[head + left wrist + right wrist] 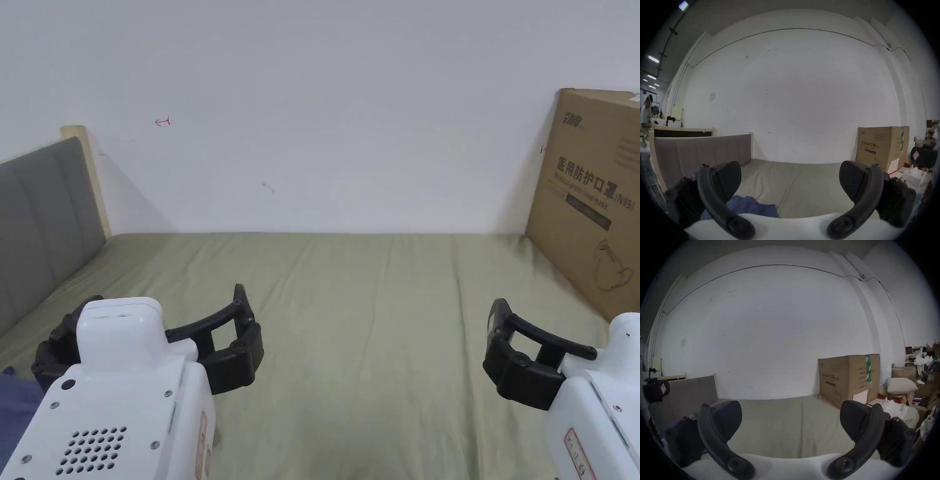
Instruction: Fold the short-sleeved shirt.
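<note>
Head view takes in an olive-green bed sheet (pixel 350 312) spread over a mattress that runs up to a plain white wall (pixel 312 94), with a grey padded headboard (pixel 37 231) along the left side and a large brown cardboard box (pixel 587 200) standing on the far right corner of the bed. The left gripper (pixel 147 340) is held low at the near left, its black jaws spread wide with nothing between them; the right gripper (pixel 550 350) is held at the near right, well apart from the other, and is likewise released and empty. The short-sleeved shirt (pixel 752 206) is a blue cloth lying on the sheet at the near left edge of the bed, below and just behind the left gripper; a sliver of it also shows at the left border of the head view. In the left gripper view it looks rumpled and bunched, with soft folds and an uneven outline, its visible part stretching roughly across the picture from under the left-hand jaw toward the middle. Neither sleeves nor collar can be made out, so which way the garment points, and its true long axis, cannot be told. Neither gripper touches it. The right gripper view looks across bare sheet between its parted jaws toward the box, with clutter and a pillow (pixel 901 385) beyond the bed.
</note>
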Demonstrator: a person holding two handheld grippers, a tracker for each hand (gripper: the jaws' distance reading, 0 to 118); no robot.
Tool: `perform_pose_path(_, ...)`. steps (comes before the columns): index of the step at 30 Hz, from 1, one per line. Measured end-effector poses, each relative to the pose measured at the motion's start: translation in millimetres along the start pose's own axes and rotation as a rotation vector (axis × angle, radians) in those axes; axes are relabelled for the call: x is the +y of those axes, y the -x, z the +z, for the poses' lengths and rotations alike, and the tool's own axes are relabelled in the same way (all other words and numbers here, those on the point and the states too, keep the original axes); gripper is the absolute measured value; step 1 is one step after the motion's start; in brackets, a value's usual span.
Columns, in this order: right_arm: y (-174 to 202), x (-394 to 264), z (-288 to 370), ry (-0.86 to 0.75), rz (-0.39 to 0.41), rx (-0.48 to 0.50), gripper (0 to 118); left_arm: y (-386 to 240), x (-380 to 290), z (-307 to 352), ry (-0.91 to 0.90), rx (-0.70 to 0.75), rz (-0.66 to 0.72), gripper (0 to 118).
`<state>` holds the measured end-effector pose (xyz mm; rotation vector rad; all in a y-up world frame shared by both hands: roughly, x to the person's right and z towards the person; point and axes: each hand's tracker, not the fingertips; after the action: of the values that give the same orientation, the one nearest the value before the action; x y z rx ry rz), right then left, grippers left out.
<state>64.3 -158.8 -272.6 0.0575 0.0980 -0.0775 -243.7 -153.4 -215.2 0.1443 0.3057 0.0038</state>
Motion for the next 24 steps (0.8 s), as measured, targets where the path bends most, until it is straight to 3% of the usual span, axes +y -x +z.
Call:
perform_pose_path(11, -9.5, -2.2, 0.8, 0.021, 0.033, 0.013, 118, -4.3, -0.8, -2.8, 0.057, 0.0, -0.064, 116)
perform_pose_path(13, -8.7, -3.0, 2.6, 0.024, 0.03, 0.016, 117, -4.2, -1.0, -2.2, 0.063, 0.0, -0.071, 106)
perform_pose_path(14, -8.9, -2.9, 2.6, 0.028, 0.032, 0.025, 114, -4.2, -0.9, -1.5, 0.067, -0.003, -0.077, 94)
perform_pose_path(15, -8.9, -2.8, 3.0, 0.027, 0.037, 0.033, 97, -3.6, -0.9, -0.8, 0.069, -0.007, -0.082, 67)
perform_pose_path(16, -8.4, -2.6, 3.6, 0.021, 0.046, 0.034, 60, -2.7, -0.9, -0.8, 0.071, -0.011, -0.082, 39)
perform_pose_path(17, -5.5, -1.3, 3.8, 0.01, 0.071, 0.011, 13, -0.9, -0.5, -0.9, 0.079, -0.021, -0.08, 13)
perform_pose_path(18, -6.4, -1.5, -0.1, 0.035, 0.092, -0.022, 0, 0.7, -0.6, -1.4, 0.091, -0.036, -0.071, 2)
perform_pose_path(21, -12.4, -3.6, -3.5, 0.065, 0.016, 0.065, 0, 5.3, -2.3, -2.1, 0.111, -0.058, -0.008, 1)
perform_pose_path(24, -14.1, -6.2, -2.1, 0.055, 0.038, 0.035, 0, 3.0, -3.0, -5.2, 0.13, -0.03, -0.015, 1)
